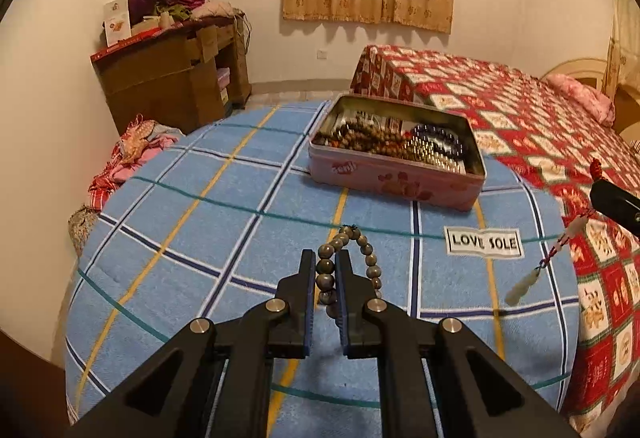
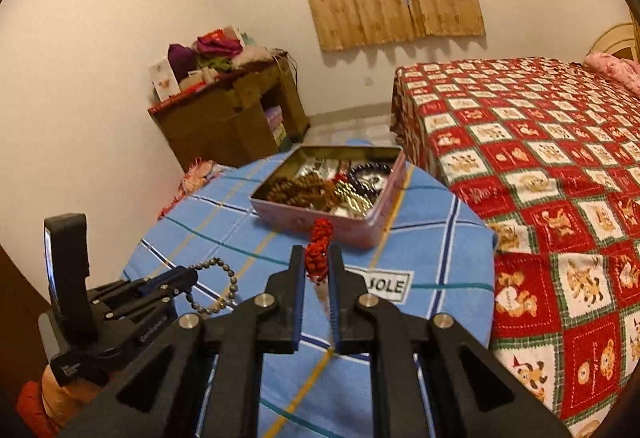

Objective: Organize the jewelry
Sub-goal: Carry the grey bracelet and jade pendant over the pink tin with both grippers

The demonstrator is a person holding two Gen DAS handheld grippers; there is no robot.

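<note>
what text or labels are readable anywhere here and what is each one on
"LOVE SOLE": white sewn label on the blue checked cloth; the right wrist view shows only "SOLE".
Red logo on the pink metal tin's front wall: too blurred to read.
White print on the left tongs' black body: too small to read.
Print on the white card on the brown wooden shelf: too small to read.

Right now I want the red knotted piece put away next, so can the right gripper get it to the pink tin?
Probably yes. The right gripper is shut on the red knotted cord, and the open pink tin lies just ahead with no lid and only blue checked cloth between. The left gripper stays off to the side.
</note>
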